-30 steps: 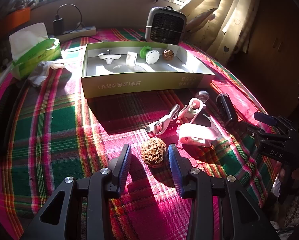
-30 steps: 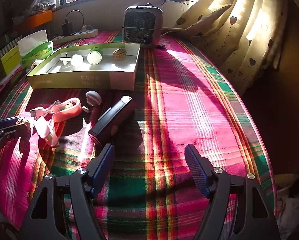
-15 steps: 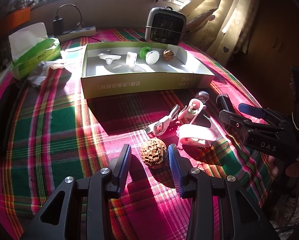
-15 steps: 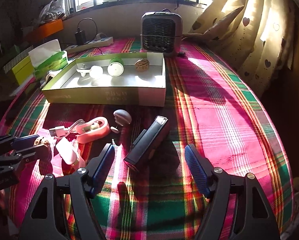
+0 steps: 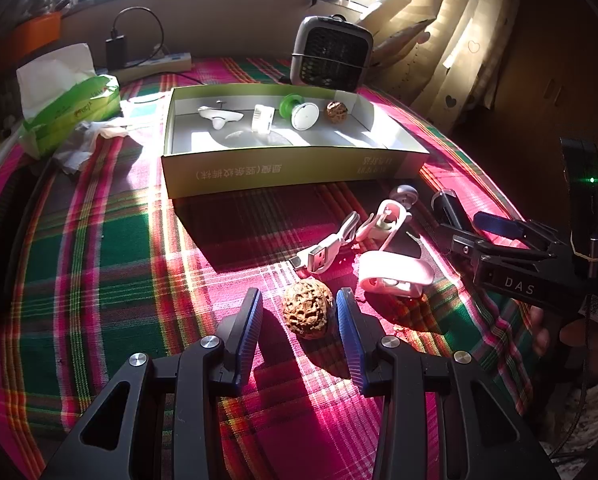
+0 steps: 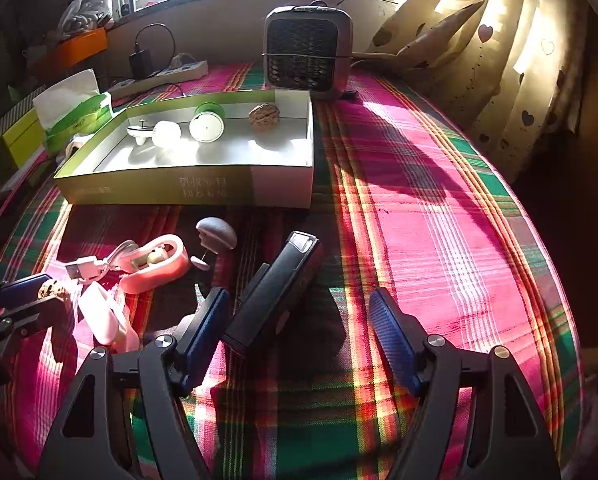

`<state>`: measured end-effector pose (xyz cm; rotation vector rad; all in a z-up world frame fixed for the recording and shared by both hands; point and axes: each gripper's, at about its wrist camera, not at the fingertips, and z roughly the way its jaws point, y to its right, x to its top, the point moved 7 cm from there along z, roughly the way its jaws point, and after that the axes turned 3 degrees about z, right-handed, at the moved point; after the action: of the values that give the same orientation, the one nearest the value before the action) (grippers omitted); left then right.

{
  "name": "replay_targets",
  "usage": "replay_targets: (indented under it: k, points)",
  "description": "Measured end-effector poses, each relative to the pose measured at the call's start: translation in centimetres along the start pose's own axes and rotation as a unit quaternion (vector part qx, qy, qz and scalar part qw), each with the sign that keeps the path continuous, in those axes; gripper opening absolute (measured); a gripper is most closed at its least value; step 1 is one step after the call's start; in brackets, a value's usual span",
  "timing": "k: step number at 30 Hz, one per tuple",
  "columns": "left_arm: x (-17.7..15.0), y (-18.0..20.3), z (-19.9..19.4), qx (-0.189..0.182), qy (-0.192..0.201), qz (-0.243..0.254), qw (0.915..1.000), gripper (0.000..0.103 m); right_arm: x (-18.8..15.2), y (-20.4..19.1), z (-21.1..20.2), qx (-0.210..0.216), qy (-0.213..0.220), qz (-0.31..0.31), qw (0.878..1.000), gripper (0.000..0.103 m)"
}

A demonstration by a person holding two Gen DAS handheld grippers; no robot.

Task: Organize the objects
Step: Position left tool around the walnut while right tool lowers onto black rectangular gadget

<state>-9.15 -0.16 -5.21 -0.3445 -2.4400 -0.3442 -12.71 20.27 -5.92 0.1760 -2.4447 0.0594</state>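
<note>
We see the open cardboard box (image 5: pixel 291 176) on the plaid tablecloth (image 5: pixel 99 264) and place everything from it. In front of the box, toward us, a walnut (image 5: pixel 307 307) sits on the cloth between the fingers of our left gripper (image 5: pixel 299 320); gaps show on both sides, so the tongs are released, with nothing clenched. Just beyond the walnut, nearer the box, lie a white USB cable (image 5: pixel 331 250) and a pink clip-like piece (image 5: pixel 395 274), touching or nearly so. To the right of these, in front of the box's right end, a black rectangular device (image 6: pixel 277 286) lies between the spread fingers of our right gripper (image 6: pixel 299 332); its left pad may brush the device, though glare leaves us unsure. Inside the box, along its far wall, rest a second walnut (image 6: pixel 264 117), a green-rimmed round item (image 6: pixel 207 124) and small white pieces.
</note>
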Motion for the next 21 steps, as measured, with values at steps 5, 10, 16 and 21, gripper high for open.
replay_targets:
  k: [5, 10, 16, 21]
  points:
    - [0.2, 0.1, 0.1, -0.001, 0.0, -0.001, 1.0, 0.036, -0.2, 0.9, -0.1, -0.004, 0.001, 0.009, 1.0, 0.073]
    - [0.1, 0.1, 0.1, -0.001, 0.0, -0.002, 1.0, 0.036, 0.0, 0.4, 0.5, 0.015, -0.007, 0.011, 1.0, 0.073]
    - [0.5, 0.2, 0.5, 0.001, 0.0, -0.013, 0.9999, 0.036, 0.3, -0.1, 0.8, 0.016, -0.012, 0.006, 1.0, 0.073]
    - [0.4, -0.1, 0.5, -0.008, -0.001, -0.025, 0.9997, 0.036, 0.4, -0.2, 0.9, 0.015, -0.012, 0.007, 1.0, 0.072]
